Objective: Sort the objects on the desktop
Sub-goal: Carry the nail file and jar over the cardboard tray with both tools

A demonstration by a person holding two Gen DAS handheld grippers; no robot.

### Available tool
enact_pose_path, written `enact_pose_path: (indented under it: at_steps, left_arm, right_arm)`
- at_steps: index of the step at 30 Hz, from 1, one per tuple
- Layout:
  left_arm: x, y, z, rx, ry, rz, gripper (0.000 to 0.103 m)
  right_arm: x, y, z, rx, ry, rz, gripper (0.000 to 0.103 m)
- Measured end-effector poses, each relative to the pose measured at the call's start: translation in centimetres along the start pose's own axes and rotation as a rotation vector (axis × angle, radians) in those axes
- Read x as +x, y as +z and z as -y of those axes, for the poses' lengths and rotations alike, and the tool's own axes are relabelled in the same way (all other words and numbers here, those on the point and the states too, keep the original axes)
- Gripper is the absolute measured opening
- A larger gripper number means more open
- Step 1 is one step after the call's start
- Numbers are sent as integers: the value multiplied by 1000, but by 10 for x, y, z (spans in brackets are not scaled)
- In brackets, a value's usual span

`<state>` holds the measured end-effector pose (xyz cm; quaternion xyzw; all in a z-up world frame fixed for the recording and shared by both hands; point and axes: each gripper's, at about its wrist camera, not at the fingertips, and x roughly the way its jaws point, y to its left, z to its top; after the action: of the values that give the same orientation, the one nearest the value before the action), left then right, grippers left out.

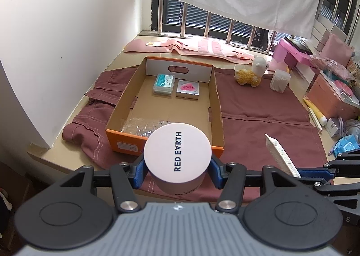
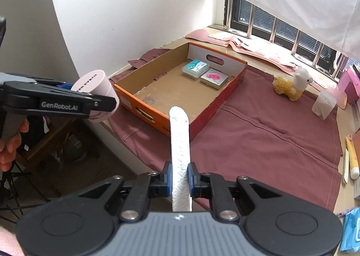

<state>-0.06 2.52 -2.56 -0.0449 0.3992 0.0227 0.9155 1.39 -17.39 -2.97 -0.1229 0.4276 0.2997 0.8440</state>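
Left gripper (image 1: 177, 171) is clamped on the sides of the pink Red Earth jar (image 1: 177, 154), just near of the orange cardboard box (image 1: 126, 143). It looks rigid, smooth and probably slippery, so mid-wall is right. Right gripper (image 2: 180, 178) pinches a thin white embossed card (image 2: 180, 154): light and bendy.
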Motion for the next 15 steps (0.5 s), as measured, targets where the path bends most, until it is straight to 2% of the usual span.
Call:
enact_pose_path:
  at_steps: [9,15]
  left_arm:
    - [-1,1,-6,-30,-8,6,56]
    - [-4,13,-18,1,-27,39,56]
  right_arm:
    - [0,2,1,-12,4,-8,13]
    - [9,14,-1,17,7,1,13]
